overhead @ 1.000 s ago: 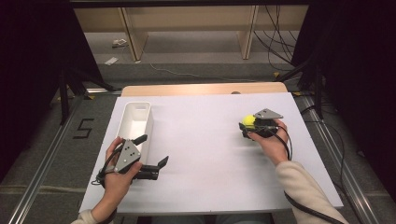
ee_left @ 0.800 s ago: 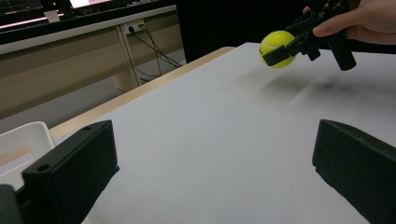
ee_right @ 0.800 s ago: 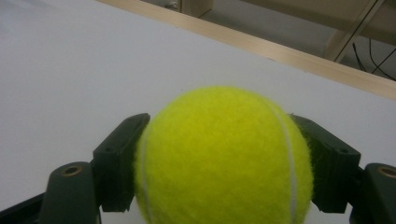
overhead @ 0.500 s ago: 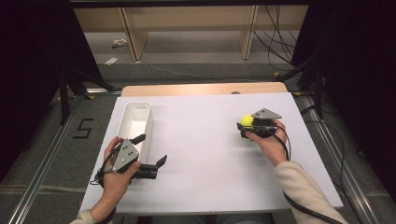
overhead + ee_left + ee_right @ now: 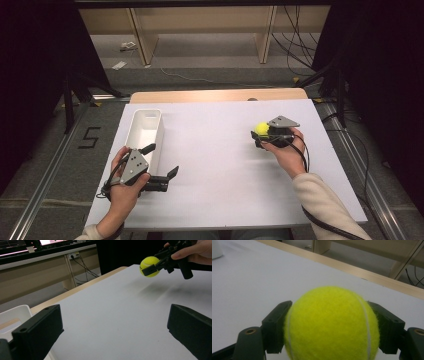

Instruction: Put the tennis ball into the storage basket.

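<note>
We see the right gripper [image 5: 262, 134] squeezing the yellow ball [image 5: 261, 129] above the white table [image 5: 220, 150]; its jaws hide the ball's sides. Our left gripper [image 5: 162, 165] is wide open, holding nothing, beside the white box [image 5: 145, 130].

Both tools are matte black, each topped with a grey three-cornered plate dotted with small dark screws. Left tool [image 5: 162, 165]: two blocky black jaws, a round screw hole in the end of the one on the left of the left gripper view. Right tool [image 5: 260, 134]: black jaws with ribbed inner pads, round brass-coloured bushings at the jaw bases. A thin black cable trails from each tool; the right one loops along the forearm. Person wears light beige long sleeves [image 5: 320, 200], cuffs at the wrist.
</note>
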`<state>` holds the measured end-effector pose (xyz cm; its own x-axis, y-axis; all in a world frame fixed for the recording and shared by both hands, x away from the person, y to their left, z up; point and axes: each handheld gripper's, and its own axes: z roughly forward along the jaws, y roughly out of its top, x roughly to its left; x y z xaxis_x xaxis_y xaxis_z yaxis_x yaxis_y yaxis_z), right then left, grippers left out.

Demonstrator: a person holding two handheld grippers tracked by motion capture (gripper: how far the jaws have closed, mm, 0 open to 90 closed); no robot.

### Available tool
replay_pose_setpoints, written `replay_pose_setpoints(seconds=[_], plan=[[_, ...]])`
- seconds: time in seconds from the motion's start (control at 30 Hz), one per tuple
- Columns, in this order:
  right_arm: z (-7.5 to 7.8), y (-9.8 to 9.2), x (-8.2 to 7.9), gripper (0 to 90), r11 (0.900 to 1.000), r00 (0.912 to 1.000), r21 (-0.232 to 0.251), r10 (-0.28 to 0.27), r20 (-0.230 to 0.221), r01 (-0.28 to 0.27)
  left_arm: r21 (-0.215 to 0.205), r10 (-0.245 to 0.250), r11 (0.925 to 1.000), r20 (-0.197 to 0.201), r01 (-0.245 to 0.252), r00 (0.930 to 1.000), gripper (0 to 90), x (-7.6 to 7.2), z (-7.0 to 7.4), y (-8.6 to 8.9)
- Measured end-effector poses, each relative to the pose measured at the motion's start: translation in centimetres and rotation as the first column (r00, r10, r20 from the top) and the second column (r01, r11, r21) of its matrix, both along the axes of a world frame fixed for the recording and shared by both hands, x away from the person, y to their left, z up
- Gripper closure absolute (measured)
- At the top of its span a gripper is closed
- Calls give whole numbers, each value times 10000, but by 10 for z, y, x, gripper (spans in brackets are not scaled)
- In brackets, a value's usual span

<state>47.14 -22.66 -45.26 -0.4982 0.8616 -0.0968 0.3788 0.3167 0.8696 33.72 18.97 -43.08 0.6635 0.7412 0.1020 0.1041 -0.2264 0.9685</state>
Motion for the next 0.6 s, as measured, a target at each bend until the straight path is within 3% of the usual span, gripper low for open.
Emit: replay_pose_setpoints(seconds=[0.6], plan=[[3, 6, -2, 259, 9999, 9999, 95, 98, 74, -99, 9, -22, 10000, 26, 22, 10000, 0, -1, 0, 0]])
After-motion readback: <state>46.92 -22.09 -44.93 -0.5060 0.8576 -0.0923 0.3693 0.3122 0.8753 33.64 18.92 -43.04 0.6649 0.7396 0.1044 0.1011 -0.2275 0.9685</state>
